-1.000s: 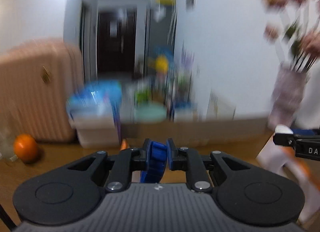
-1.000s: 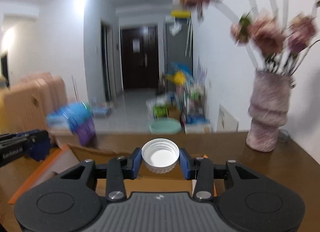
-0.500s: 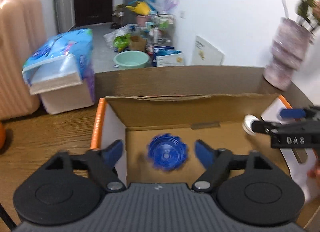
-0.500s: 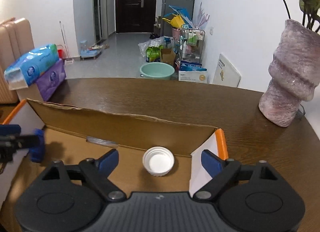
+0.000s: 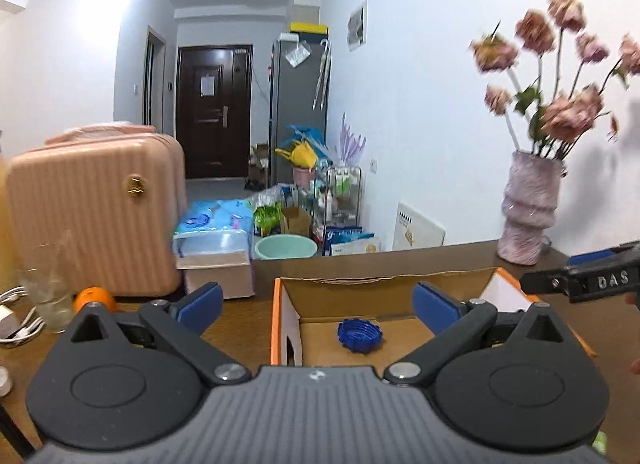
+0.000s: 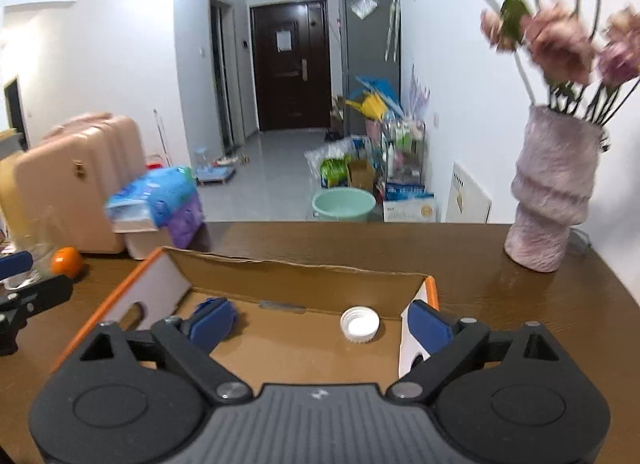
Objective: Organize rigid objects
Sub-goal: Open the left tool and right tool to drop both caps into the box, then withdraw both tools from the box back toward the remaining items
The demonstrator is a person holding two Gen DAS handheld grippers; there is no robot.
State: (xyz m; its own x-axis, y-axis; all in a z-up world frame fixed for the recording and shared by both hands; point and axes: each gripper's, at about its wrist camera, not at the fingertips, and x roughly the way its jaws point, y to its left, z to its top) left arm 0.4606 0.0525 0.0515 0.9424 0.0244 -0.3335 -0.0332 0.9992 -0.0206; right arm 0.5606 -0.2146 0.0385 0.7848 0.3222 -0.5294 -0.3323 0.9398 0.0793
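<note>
An open cardboard box with orange edges stands on the wooden table. A blue bottle cap lies on its floor at the left; in the right wrist view my left pad mostly hides it. A white bottle cap lies on the box floor at the right. My left gripper is open and empty, above the near left part of the box. My right gripper is open and empty above the box, and its finger shows at the right of the left wrist view.
A pinkish vase with flowers stands at the table's back right. An orange, a glass and white cables lie at the left. A pink suitcase and tissue packs stand beyond the table.
Both grippers were shut on their caps, opened and dropped them into the box. Since then both have lifted and pulled back from the box, still open.
</note>
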